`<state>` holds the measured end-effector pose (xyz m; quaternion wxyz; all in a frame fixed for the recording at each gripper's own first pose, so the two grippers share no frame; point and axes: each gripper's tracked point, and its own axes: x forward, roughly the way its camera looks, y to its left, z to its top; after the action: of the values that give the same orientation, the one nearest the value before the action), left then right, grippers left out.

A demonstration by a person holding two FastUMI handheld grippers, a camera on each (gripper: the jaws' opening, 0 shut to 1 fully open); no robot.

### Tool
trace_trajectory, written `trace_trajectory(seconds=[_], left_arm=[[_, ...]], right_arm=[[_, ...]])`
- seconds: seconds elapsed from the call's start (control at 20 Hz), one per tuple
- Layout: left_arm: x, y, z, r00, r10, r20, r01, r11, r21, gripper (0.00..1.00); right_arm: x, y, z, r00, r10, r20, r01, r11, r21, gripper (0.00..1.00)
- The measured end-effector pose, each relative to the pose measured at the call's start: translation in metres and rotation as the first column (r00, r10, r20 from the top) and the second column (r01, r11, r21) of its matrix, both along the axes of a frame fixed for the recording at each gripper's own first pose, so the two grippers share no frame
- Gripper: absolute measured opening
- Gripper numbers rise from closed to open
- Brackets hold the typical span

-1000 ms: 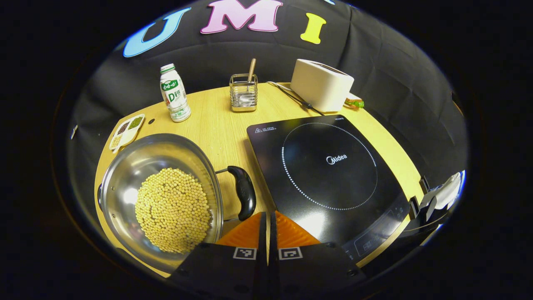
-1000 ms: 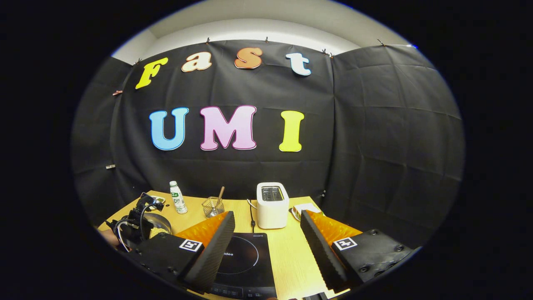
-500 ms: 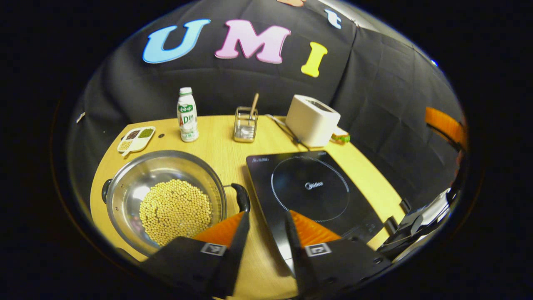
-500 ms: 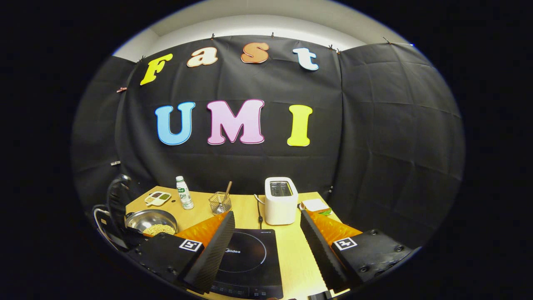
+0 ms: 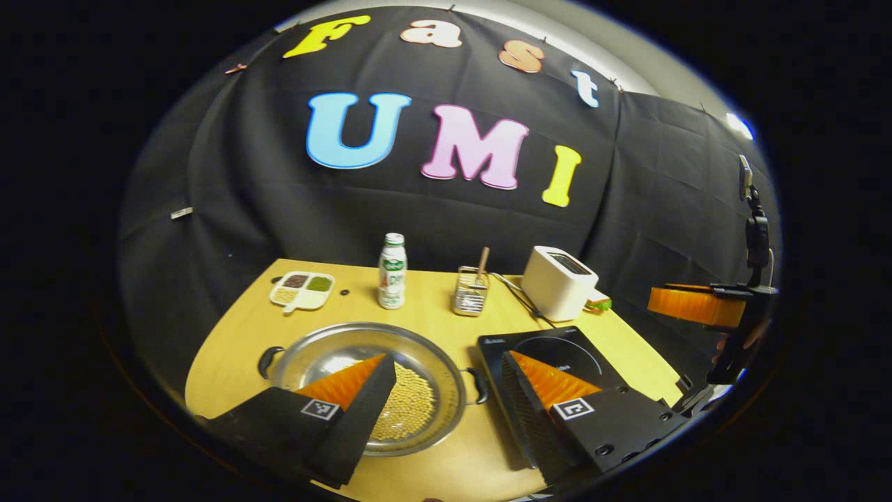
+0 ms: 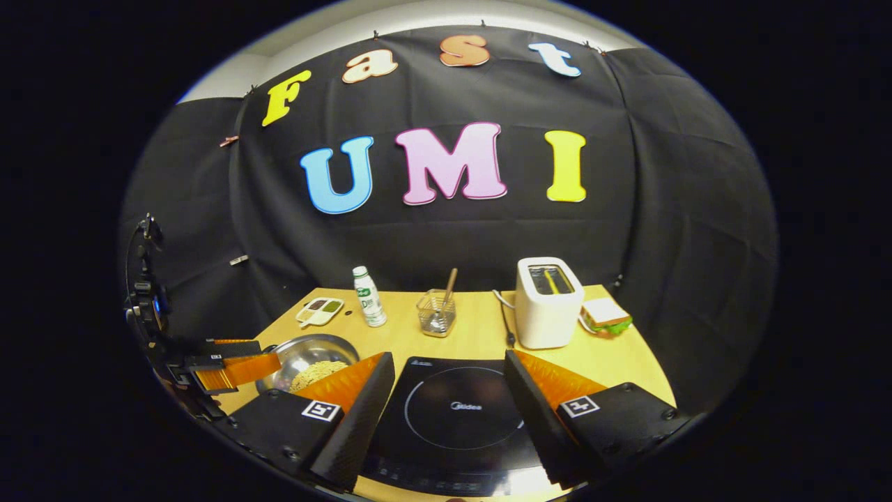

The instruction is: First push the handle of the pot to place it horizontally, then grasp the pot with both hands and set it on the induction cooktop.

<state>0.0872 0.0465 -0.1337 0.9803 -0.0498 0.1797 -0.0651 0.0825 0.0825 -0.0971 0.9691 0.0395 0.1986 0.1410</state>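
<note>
the pot [image 5: 362, 390] of beans sits just ahead between my left gripper [image 5: 446, 397] fingers, handles lying sideways, still beside the induction cooktop [image 6: 453, 418]. both my left and right gripper [image 6: 449, 404] hang released; grasping and lifting remain.

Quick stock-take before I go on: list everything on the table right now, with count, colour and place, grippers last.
pot: 1, steel, holding yellowish beans, table's left part
pot handles: 2, black, left and right of the rim
induction cooktop: 1, black, right of the pot
toaster: 1, white, behind the cooktop
sandwich: 1, right of the toaster
bottle: 1, white and green, behind the pot
wire holder: 1, metal, holding a wooden stick
divided dish: 1, white, far left
table: 1, light wood
left gripper: open, above the pot
right gripper: open, above the cooktop
</note>
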Motion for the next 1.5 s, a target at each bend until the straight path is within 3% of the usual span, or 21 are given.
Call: trace_trajectory(seconds=[0.1,0.25,0.55,0.75,0.9,1.1,1.3,1.5], left_arm=[[0.001,0.031,0.004,0.999,0.051,0.002,-0.051,0.999,-0.008,0.95],[0.002,0.090,0.000,0.992,0.124,-0.005,-0.123,0.990,0.065,0.95],[0.017,0.164,-0.025,0.985,0.166,-0.046,-0.158,0.978,0.134,0.95],[0.029,0.196,-0.050,0.980,0.170,-0.100,-0.157,0.979,0.132,0.95],[0.036,0.207,-0.074,0.974,0.175,-0.145,-0.164,0.983,0.085,0.95],[0.042,0.221,-0.106,0.962,0.183,-0.205,-0.180,0.983,0.030,0.96],[0.049,0.227,-0.131,0.949,0.182,-0.258,-0.193,0.981,-0.020,0.95],[0.061,0.222,-0.143,0.950,0.131,-0.284,-0.145,0.989,-0.027,0.96]], right_arm=[[0.007,0.025,-0.006,0.999,0.035,-0.030,-0.035,0.999,0.008,0.98],[0.016,0.064,-0.023,0.992,0.092,-0.083,-0.091,0.996,0.018,0.99],[0.026,0.130,-0.082,0.954,0.152,-0.259,-0.151,0.988,0.023,0.99],[0.025,0.161,-0.120,0.917,0.185,-0.353,-0.187,0.982,0.026,0.99],[0.025,0.173,-0.144,0.895,0.172,-0.412,-0.168,0.985,0.046,0.99],[0.034,0.179,-0.175,0.864,0.116,-0.490,-0.073,0.992,0.105,0.99],[0.037,0.174,-0.199,0.846,0.074,-0.528,-0.022,0.994,0.104,0.99],[0.024,0.183,-0.216,0.809,0.094,-0.580,-0.019,0.991,0.134,1.00]])
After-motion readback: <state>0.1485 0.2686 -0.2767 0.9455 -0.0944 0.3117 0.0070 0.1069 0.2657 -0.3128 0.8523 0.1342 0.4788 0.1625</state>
